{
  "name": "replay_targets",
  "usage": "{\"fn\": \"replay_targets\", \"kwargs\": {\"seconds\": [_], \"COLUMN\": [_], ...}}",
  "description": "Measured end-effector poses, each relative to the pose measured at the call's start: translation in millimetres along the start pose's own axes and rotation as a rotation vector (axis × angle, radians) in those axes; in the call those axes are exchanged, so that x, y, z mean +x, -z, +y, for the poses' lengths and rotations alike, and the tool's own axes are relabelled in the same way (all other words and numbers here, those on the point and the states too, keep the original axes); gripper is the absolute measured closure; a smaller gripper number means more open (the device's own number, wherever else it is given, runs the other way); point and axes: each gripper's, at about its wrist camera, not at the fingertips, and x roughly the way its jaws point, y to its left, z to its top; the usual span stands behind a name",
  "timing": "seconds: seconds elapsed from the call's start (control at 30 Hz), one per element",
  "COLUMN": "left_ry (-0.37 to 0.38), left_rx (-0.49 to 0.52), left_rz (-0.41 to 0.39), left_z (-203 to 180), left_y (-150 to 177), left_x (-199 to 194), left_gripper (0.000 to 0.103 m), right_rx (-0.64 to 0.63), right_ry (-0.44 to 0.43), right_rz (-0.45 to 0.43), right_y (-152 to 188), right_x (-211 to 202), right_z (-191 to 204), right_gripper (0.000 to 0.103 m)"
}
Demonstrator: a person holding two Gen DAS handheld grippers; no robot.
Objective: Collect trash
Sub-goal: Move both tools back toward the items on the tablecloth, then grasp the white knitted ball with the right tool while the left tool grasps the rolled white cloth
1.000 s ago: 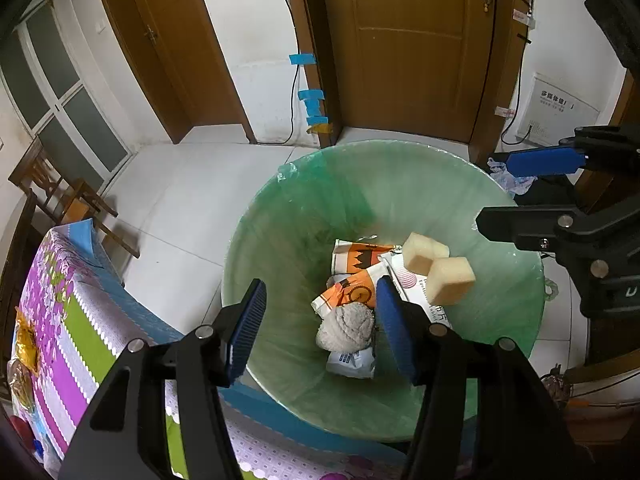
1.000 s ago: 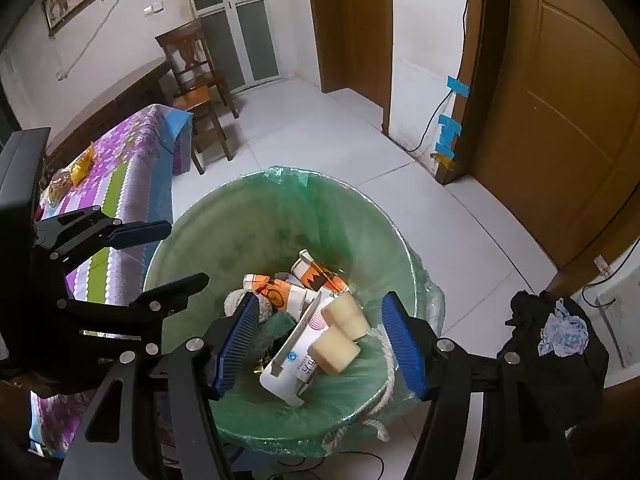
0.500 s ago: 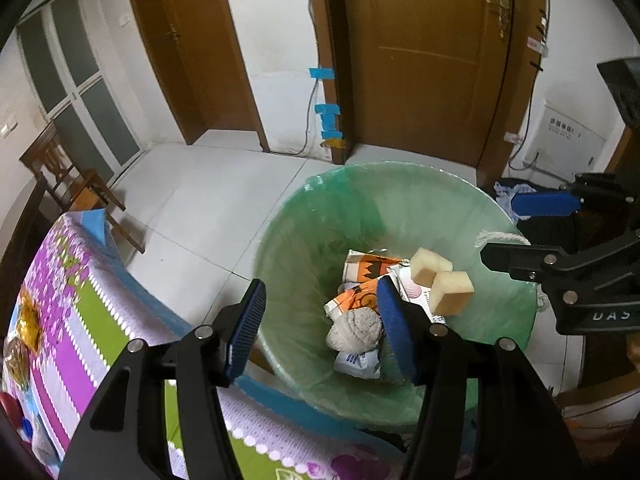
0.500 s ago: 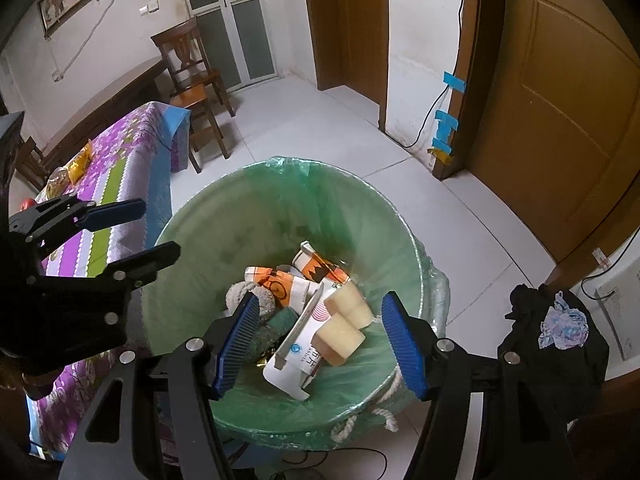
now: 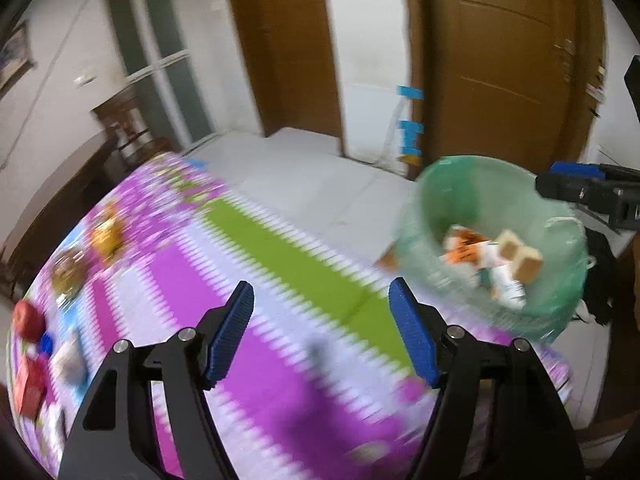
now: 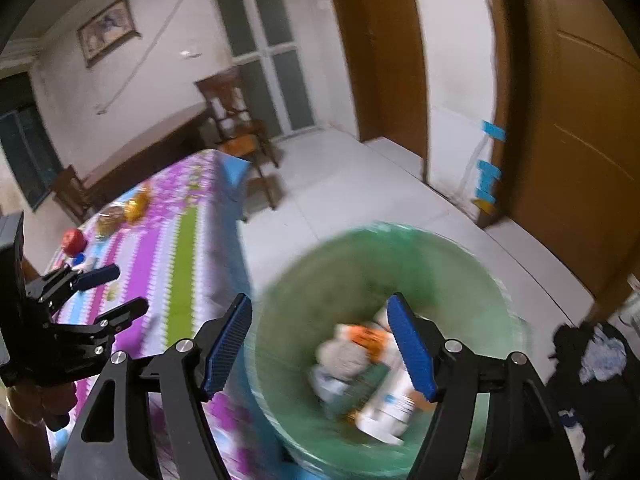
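Note:
A bin lined with a green bag (image 5: 460,196) stands on the floor beside the table; it also shows in the right wrist view (image 6: 440,256). It holds orange-and-white cartons (image 5: 464,250), two tan blocks (image 5: 528,266) and a crumpled grey wad (image 6: 344,358). My left gripper (image 5: 322,332) is open and empty above the table's purple, green and white cloth (image 5: 280,264). My right gripper (image 6: 320,344) is open and empty above the bin's near rim. The left gripper shows at the left of the right wrist view (image 6: 108,292).
A red item (image 5: 28,322), a red box (image 5: 30,386), gold-wrapped items (image 5: 106,234) and other small things lie at the table's far left end. A wooden chair (image 6: 240,132) stands past the table. Brown doors (image 5: 508,64) and dark clothing (image 6: 592,364) lie beyond the bin.
Both views have swung left, away from the bin and toward the table. The left gripper has moved from over the bin to over the cloth. Both grippers stay open.

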Motion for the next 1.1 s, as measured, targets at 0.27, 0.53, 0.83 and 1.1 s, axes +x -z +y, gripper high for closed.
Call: {"fn": "replay_targets", "kwargs": {"seconds": [0.27, 0.53, 0.83, 1.1], "left_ry": [-0.161, -0.304, -0.318, -0.250], "left_rx": [-0.166, -0.330, -0.399, -0.426], "left_rz": [0.015, 0.038, 0.136, 0.139], "left_z": [105.3, 220.2, 292.2, 293.8], "left_y": [56.0, 111.5, 158.8, 164.6], "left_x": [-38.0, -72.4, -47.8, -38.7], "left_gripper": [0.029, 0.023, 0.021, 0.029], "right_rx": [-0.093, -0.207, -0.335, -0.415], "right_ry": [-0.131, -0.262, -0.432, -0.400], "right_rz": [0.016, 0.064, 0.183, 0.268], "right_y": [-10.3, -13.2, -14.2, 0.1], "right_x": [33.9, 76.6, 142.6, 199.6], "right_z": [100.8, 228.5, 393.2, 473.7], "right_gripper": [0.032, 0.032, 0.030, 0.025]}}
